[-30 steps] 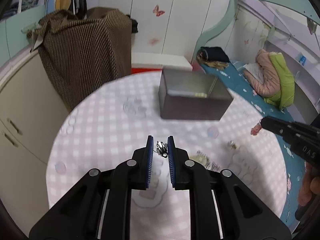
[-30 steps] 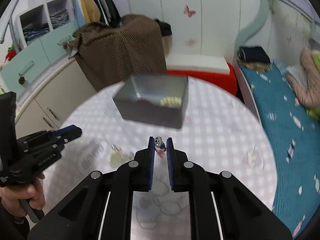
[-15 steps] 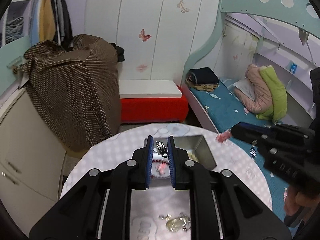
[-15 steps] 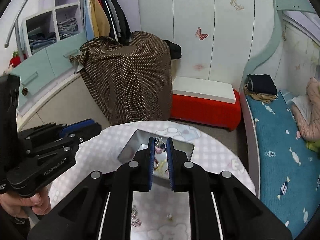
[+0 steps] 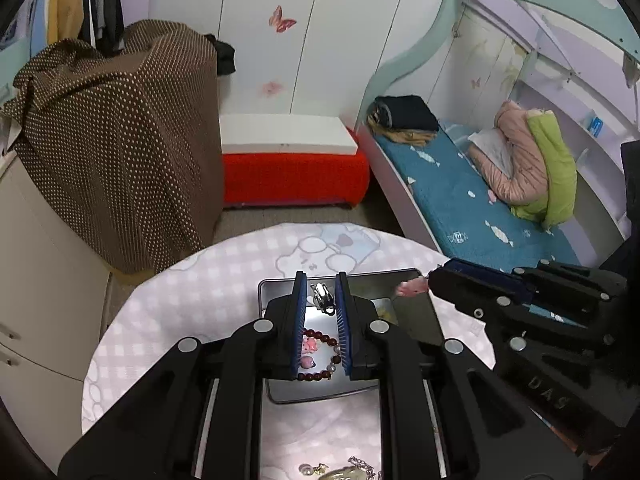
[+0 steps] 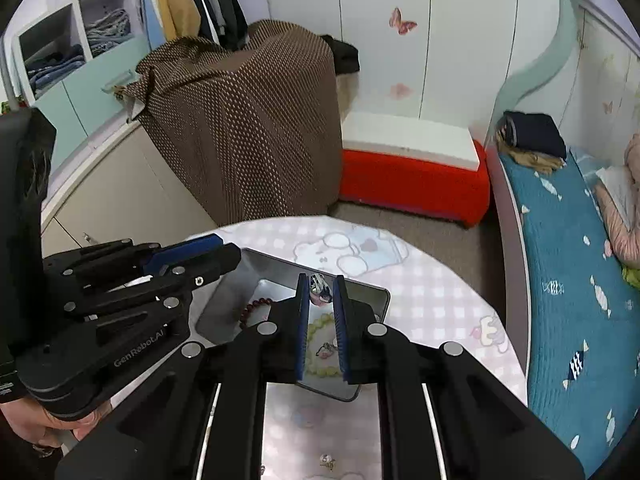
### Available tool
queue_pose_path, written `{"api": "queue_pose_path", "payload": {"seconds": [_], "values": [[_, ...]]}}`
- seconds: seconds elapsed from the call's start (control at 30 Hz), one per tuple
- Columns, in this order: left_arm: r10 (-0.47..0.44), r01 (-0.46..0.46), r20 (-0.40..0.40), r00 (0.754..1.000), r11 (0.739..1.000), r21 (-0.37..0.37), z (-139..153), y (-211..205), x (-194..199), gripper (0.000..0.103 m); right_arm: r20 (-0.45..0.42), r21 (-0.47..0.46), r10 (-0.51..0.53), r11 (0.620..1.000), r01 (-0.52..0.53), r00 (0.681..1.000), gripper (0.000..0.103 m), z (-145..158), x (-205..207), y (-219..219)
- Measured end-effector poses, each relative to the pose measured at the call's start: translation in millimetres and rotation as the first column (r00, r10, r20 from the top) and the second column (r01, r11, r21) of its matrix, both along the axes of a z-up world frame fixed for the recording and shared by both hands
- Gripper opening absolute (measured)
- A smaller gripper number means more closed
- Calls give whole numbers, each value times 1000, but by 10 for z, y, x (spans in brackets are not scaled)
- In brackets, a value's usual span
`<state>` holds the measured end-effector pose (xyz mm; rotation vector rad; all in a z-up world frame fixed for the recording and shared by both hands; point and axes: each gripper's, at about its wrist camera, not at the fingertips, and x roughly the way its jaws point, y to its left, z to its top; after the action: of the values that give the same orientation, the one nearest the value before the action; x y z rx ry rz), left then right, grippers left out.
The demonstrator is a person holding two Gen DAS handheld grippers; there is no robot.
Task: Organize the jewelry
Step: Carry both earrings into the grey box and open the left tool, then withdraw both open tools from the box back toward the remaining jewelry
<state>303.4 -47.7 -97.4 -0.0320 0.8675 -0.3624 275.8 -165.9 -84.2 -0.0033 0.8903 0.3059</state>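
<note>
The lettering "GenRobot.AI" is read in white on the flank of the black two-finger left tool (image 6: pixel 208 258), seen from the right wrist. The letters "DAS" are read on the body of the black two-finger right tool (image 5: pixel 434 278). No other legible text is noted.

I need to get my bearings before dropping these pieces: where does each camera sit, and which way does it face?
Left wrist: on the left gripper, looking down past a clamped silver clip into the metal tin; the right gripper shows at right.
Right wrist: on the right gripper, facing the same tin, pinching a small pink piece; the left gripper and a hand show at left.
Shared: tin, round table, red bench, bed.
</note>
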Motion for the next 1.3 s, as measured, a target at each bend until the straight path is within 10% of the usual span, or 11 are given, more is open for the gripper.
{"api": "queue_pose_path", "payload": {"seconds": [0.43,0.67,0.77,0.93,1.3], "values": [[-20,22,-63,998,999,42,-213,-64,110,16,-72,-6,-13,1000,12,997,13,-234,108,-10],[5,-2,-59,998,999,48,-187,-9,94,57,-76,-2,-31,1000,31,997,14,-218,116,-29],[29,-27,-43,999,999,43,-126,63,75,68,-70,-6,-48,999,48,996,30,-197,112,-66],[108,-109,37,993,994,21,75,320,-49,94,-15,-9,-156,988,156,988,96,-115,57,-281],[161,-168,209,965,986,18,607,502,-660,95,84,29,-200,980,198,976,95,174,-318,-333]]}}
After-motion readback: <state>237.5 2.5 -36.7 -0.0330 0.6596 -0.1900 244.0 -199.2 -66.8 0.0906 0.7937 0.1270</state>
